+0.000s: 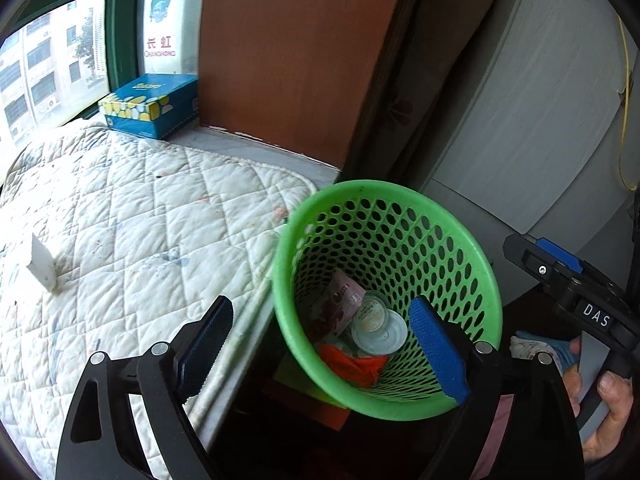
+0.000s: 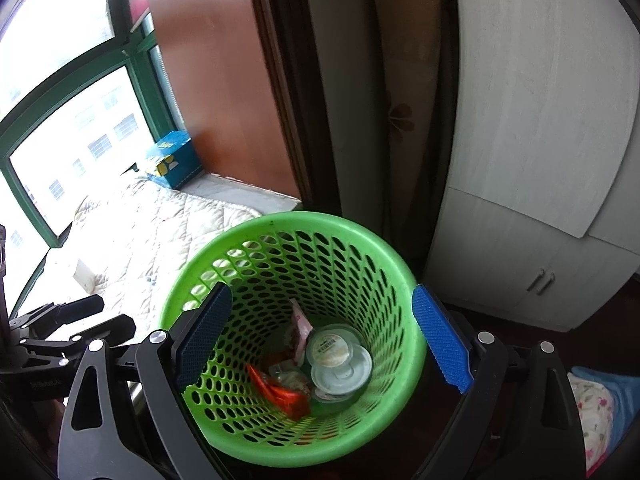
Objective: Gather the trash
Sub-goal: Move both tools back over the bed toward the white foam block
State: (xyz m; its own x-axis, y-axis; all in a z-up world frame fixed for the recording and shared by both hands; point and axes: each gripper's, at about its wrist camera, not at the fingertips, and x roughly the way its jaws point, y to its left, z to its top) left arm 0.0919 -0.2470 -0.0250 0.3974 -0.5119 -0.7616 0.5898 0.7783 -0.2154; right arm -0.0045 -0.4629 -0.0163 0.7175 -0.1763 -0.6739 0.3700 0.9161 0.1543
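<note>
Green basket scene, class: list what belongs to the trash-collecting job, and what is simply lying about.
Belongs to the job:
- green basket
- orange wrapper, pink packet and clear lidded cup inside it
- left tool and right tool, both open

Lying about:
- blue tissue box
- quilted mattress
- wardrobe

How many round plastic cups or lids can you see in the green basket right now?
2: a clear round cup and a white round lid just below it, overlapping, at the bottom of the green basket. Wrappers may hide more.

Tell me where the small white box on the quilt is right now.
In the left wrist view the small white box stands at the far left on the quilted mattress, well apart from the green basket.
</note>
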